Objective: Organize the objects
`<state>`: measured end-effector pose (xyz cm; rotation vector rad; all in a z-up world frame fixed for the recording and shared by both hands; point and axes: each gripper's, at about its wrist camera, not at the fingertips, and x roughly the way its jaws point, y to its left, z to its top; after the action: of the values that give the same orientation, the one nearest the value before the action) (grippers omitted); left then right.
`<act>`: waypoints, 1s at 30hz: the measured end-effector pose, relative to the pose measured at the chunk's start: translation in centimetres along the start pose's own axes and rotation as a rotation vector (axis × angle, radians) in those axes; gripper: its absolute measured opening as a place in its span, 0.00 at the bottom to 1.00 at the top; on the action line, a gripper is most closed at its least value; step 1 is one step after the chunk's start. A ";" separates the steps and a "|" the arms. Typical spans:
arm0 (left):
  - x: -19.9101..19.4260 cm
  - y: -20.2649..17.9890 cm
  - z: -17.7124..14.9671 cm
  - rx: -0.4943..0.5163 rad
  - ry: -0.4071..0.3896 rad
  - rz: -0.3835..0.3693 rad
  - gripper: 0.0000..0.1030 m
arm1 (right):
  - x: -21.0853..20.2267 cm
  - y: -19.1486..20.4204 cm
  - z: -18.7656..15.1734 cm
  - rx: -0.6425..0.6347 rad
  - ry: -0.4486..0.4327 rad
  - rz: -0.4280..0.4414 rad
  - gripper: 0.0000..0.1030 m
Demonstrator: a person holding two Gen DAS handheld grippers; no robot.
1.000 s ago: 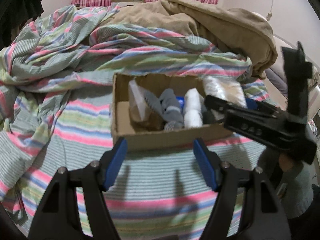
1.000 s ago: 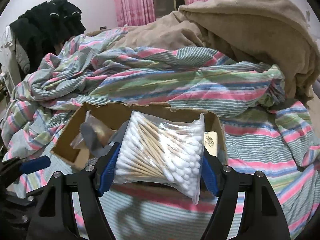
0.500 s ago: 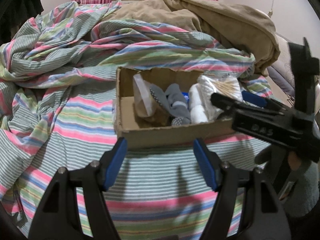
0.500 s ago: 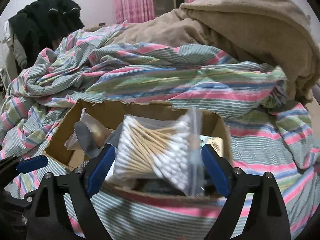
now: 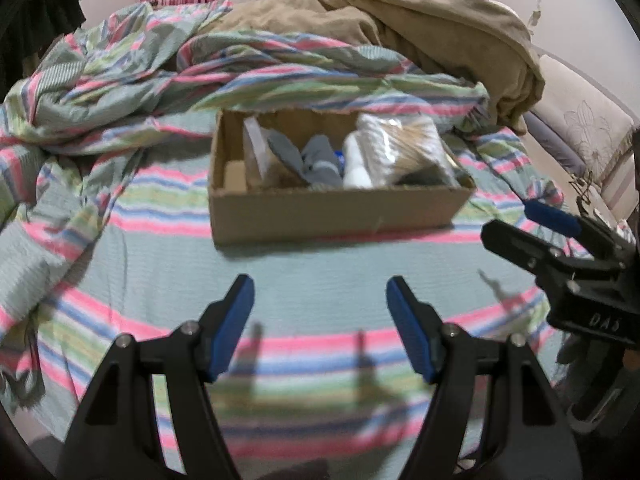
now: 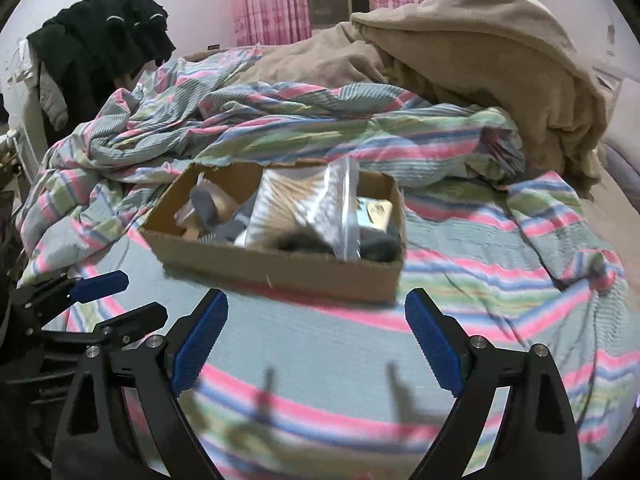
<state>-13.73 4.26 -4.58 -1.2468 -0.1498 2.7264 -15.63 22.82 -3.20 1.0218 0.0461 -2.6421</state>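
Mid-frame on the striped bed (image 5: 320,280): cardboard box (image 5: 336,212) holding cotton swab bag (image 6: 304,204); both tools, left tool (image 5: 320,332) and right tool (image 6: 316,344), spread apart, empty.

Open cardboard box (image 6: 280,270) sits flat on the bed just ahead of the spread right gripper (image 6: 316,344), packed with a clear bag of cotton swabs (image 6: 298,208) leaning upright mid-box and grey socks (image 5: 318,164) to its left.
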 end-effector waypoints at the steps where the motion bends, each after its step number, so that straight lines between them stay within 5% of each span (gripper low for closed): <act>1: -0.5 -0.2 -0.3 -0.005 -0.002 -0.003 0.68 | -0.3 -0.1 -0.5 -0.001 0.004 -0.001 0.90; 13: -5.6 -1.8 -2.7 -0.020 -0.059 0.006 0.68 | -4.5 -0.6 -3.9 0.029 -0.005 0.012 0.90; 30: -6.8 -2.3 -3.9 -0.008 -0.073 0.028 0.68 | -6.0 0.2 -4.1 0.026 -0.038 0.033 0.90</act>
<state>-6.15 5.54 -1.69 -1.1604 -0.1518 2.7991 -8.70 24.88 -2.24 0.9724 -0.0137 -2.6383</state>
